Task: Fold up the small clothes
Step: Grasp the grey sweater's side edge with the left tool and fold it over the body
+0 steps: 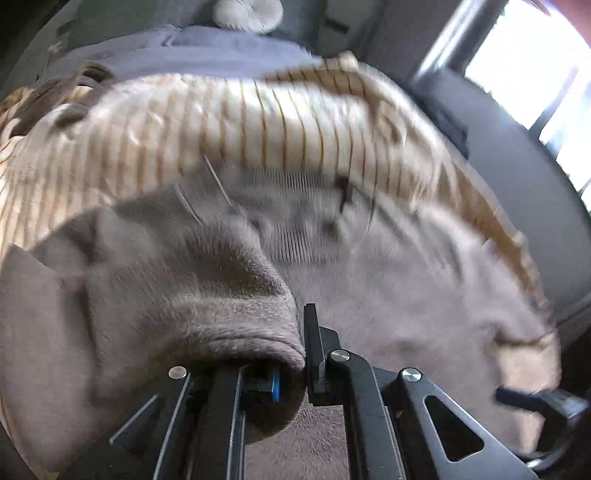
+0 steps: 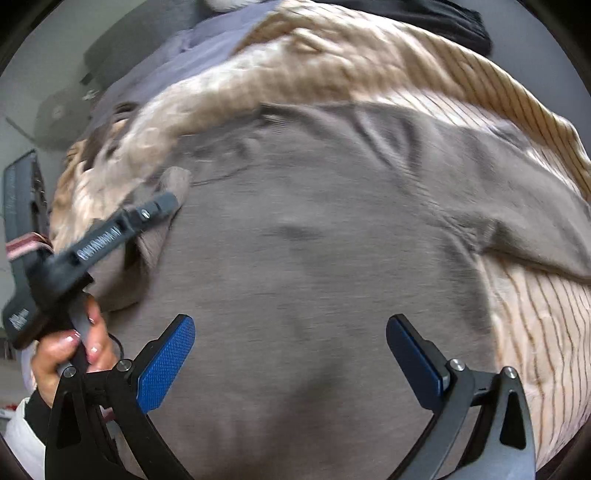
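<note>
A grey-brown knit garment (image 2: 314,266) lies spread on a cream blanket with thin brown stripes (image 2: 517,110). My left gripper (image 1: 301,354) is shut on a bunched fold of the garment (image 1: 207,295) at its left side and lifts it. It also shows in the right wrist view (image 2: 166,203), gripping that fold (image 2: 173,181). My right gripper (image 2: 291,354) is open and empty, its blue pads (image 2: 166,362) just above the garment's near middle. The right gripper's tip shows at the lower right of the left wrist view (image 1: 532,398).
The striped blanket (image 1: 258,122) covers a bed with a purple-grey sheet (image 1: 207,48) behind it. A light cushion (image 1: 247,13) sits at the far end. A bright window (image 1: 535,74) is at the right. A dark garment (image 2: 443,18) lies at the far edge.
</note>
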